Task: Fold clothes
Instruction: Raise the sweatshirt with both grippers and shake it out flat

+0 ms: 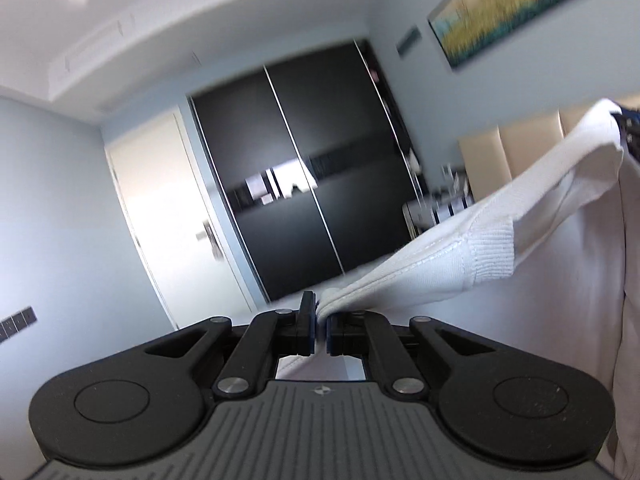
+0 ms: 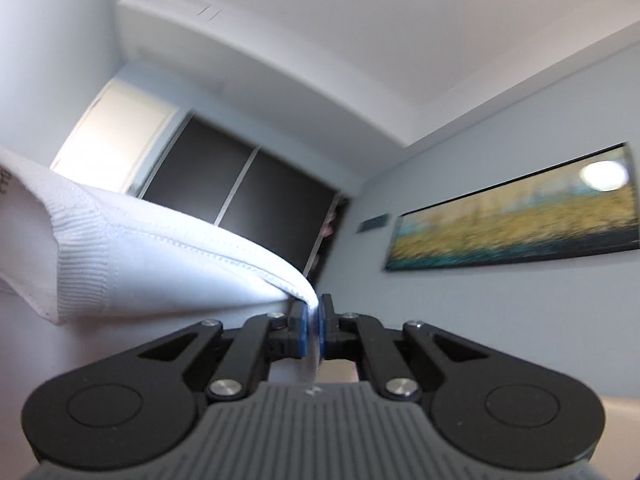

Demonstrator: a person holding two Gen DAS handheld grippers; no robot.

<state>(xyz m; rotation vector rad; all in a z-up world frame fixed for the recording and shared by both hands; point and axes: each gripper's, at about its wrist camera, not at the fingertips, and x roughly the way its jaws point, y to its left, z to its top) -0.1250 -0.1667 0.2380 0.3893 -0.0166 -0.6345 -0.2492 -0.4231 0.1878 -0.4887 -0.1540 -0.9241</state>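
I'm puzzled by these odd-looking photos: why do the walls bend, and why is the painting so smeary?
Both views are fisheye, so straight ceiling and wall lines bow. In the left wrist view the painting and wardrobe are streaked by motion blur, and the door is washed out; the white garment stays fairly sharp. In the right wrist view the painting is smeared too, with a round glare spot.

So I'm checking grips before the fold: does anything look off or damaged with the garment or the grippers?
Nothing stands out. The left gripper and right gripper are each shut on a stitched edge of the white garment, which hangs between them with its ribbed collar intact. No tear or stain shows, though the pictures are motion-blurred.
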